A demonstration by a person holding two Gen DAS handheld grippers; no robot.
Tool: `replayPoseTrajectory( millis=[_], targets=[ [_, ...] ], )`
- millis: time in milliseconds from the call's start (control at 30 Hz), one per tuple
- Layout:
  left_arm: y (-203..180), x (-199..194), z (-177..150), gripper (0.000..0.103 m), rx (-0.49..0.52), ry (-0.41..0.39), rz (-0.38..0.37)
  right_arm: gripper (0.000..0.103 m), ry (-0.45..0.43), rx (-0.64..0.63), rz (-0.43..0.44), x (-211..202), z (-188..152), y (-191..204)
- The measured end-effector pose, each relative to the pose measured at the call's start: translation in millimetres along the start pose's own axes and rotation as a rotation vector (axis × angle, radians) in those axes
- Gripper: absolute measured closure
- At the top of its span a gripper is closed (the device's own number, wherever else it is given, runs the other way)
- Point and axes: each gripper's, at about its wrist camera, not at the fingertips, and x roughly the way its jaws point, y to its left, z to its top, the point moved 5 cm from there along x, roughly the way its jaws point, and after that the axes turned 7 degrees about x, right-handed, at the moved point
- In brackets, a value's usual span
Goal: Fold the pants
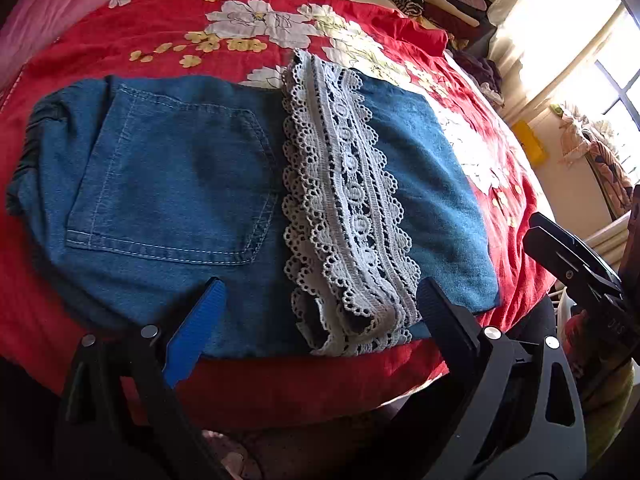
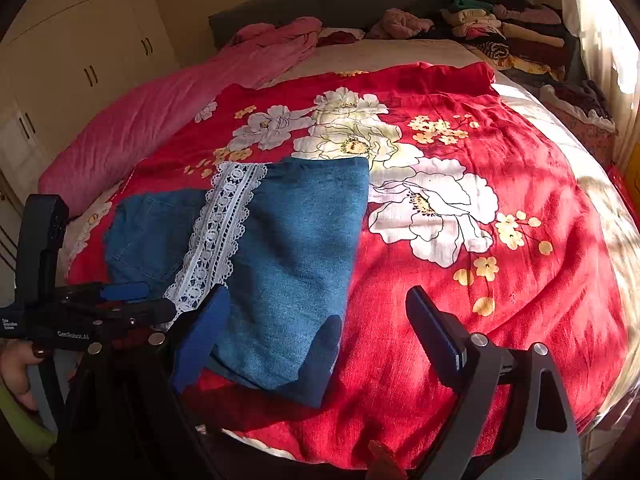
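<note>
Pants [image 1: 180, 184] lay folded on red bedspread [image 1: 360, 384], lace trim [image 1: 344, 208] on top. Left gripper [image 1: 320, 320] spread wide over near edge, gripping nothing. Right gripper [image 2: 320, 328] likewise wide apart, empty. Contact with denim hard to judge.

The near edge of the bed is open: bare red floral bedspread [image 2: 460, 320] stretches right of the folded denim pants [image 2: 288, 256], with nothing lying on it. Left of the pants, a pink quilt [image 2: 132, 128] bulks up along the side. At the far right, stacks of folded clothes [image 2: 508, 36] crowd the head of the bed. Both grippers, left gripper [image 1: 320, 312] and right gripper [image 2: 320, 328], hang wide open at the near edge.
</note>
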Motion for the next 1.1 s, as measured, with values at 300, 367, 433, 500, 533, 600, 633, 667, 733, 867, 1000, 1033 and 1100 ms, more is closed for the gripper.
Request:
replayPoseTrajectory(
  millis=[300, 367, 433, 500, 533, 600, 633, 667, 733, 867, 1000, 1033, 1100],
  targets=[
    [-13.9, -3.9, -0.4, 0.090, 0.113, -0.008, -0.054, 0.014, 0.018, -0.030, 0.037, 3.9, -8.0, 11.4],
    [-2.5, -9.7, -0.4, 0.090, 0.103, -0.015, -0.015, 0.014, 0.012, -0.059, 0.054, 3.2, -8.9, 20.4],
    [2.6, -5.2, -3.5, 0.090, 0.097, 0.003, -0.002, 0.014, 0.031, -0.082, 0.052, 8.7, -12.2, 27.1],
    [1.4, 2.4, -7.7, 0.086, 0.110, 0.018, 0.019, 0.014, 0.060, -0.102, 0.044, 16.7, -17.3, 31.2],
    [-0.3, 4.5, -8.2, 0.085, 0.118, 0.018, 0.025, 0.014, 0.070, -0.109, 0.037, 19.3, -19.8, 32.4],
    [-2.0, 3.8, -7.5, 0.078, 0.130, 0.018, 0.030, 0.018, 0.074, -0.117, 0.050, 19.5, -21.6, 35.1],
    [-2.0, 1.6, -6.6, 0.074, 0.133, 0.014, 0.036, 0.019, 0.071, -0.118, 0.060, 18.6, -21.6, 36.2],
    [-1.4, -0.6, -5.6, 0.067, 0.134, 0.009, 0.041, 0.019, 0.073, -0.119, 0.074, 18.6, -21.7, 37.4],
    [1.7, -7.3, -4.7, 0.066, 0.130, -0.003, 0.048, 0.037, 0.097, -0.120, 0.084, 22.5, -24.0, 37.6],
    [-0.3, -24.8, 1.7, 0.066, 0.151, -0.043, 0.054, 0.044, 0.155, -0.141, 0.049, 32.7, -36.6, 33.3],
    [-9.7, -30.4, 8.6, 0.066, 0.195, -0.067, 0.058, 0.048, 0.196, -0.139, 0.020, 39.5, -46.7, 27.4],
    [-11.7, -26.3, 7.9, 0.066, 0.205, -0.058, 0.064, 0.048, 0.200, -0.139, 0.017, 40.3, -48.0, 26.8],
    [-14.1, -12.5, 2.3, 0.066, 0.216, -0.022, 0.061, 0.048, 0.205, -0.136, 0.016, 41.8, -49.1, 26.3]
  ],
)
